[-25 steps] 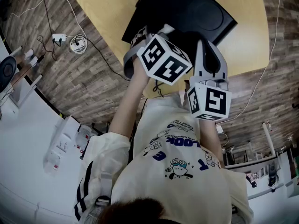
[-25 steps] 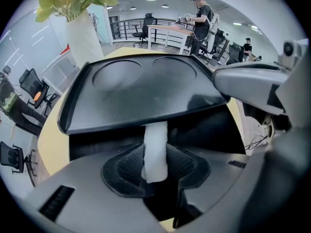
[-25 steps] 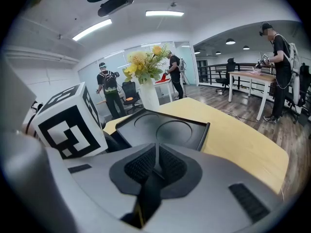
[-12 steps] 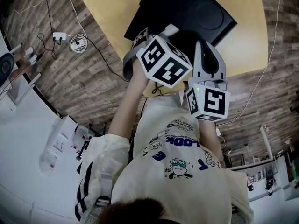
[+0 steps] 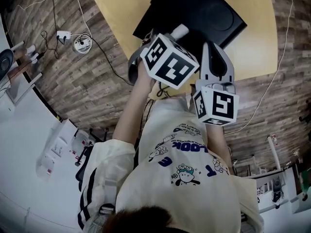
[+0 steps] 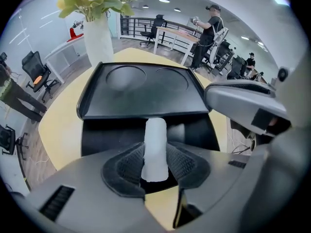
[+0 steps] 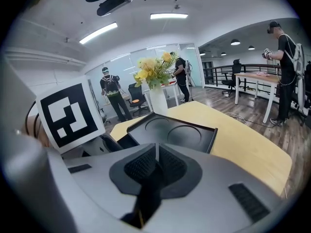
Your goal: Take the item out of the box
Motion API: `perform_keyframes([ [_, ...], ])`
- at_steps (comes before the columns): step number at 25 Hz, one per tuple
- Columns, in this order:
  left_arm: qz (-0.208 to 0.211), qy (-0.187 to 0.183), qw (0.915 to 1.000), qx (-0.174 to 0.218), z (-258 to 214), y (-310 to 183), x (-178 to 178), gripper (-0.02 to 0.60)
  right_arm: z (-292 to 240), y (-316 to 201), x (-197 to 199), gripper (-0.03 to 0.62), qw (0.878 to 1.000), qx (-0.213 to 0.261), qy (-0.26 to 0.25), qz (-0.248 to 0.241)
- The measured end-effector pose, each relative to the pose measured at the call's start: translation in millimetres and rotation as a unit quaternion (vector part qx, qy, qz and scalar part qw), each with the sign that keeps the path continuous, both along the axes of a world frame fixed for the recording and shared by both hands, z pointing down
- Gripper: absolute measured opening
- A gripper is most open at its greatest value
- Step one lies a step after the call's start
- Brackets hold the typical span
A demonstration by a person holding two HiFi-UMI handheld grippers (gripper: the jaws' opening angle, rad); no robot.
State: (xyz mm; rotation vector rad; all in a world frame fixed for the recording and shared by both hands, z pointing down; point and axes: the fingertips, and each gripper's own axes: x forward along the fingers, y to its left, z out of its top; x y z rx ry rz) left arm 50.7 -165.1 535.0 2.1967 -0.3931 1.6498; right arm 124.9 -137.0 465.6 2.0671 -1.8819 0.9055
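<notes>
The person stood at the yellow bench (image 6: 58, 130) with the black box (image 6: 97, 135) open in front of them, its lid (image 6: 141, 89) thrown back and showing two round recesses. The left gripper (image 6: 156, 165) pointed steeply down over the box and was clamped on the item, a white cylinder (image 6: 155, 140). The ribbed pads pressed on the near end of the cylinder from both sides, and the rest stuck out ahead of the jaws. From the head view, the white cylinder (image 5: 180, 31) poked out past the left gripper's marker cube (image 5: 170, 62), right above the dark inside of the box. I couldn't tell whether its far end had cleared the box rim.

The right gripper (image 7: 156, 161) hung just beside the left one on the person's near side of the box. Its jaws were closed together with nothing between them, and it touched neither the box nor the item.

I'd say the grasp was made and the taking-out was the step in hand. The next move called for raising the cylinder straight up until it was free of the box walls and clear of the lid's front edge. After that it could go sideways to bare bench and be set down. The grip sat low on one end, so a slow lift seemed wise to stop the cylinder tipping or slipping. A white vase of flowers (image 6: 98, 38) stood past the lid, well apart from all this.
</notes>
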Motion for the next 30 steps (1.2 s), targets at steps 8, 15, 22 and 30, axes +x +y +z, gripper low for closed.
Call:
perform_keyframes([
  [8,-0.021,0.011,0.9997,0.007,-10,0,-4,0.144,-9,-1,-5,0.041,1.0,0.011,0.0,-0.008],
  [15,-0.043,0.026,0.9987,0.013,-20,3,-8,0.144,-14,0,-8,0.041,1.0,0.02,0.001,-0.015],
  [22,-0.069,0.058,0.9951,0.039,-42,3,-9,0.144,-29,-2,-12,0.041,0.999,0.038,0.008,-0.027],
  [30,-0.098,0.091,0.9876,0.083,-76,3,-9,0.144,-53,-8,-16,0.041,0.996,0.066,0.013,-0.051],
])
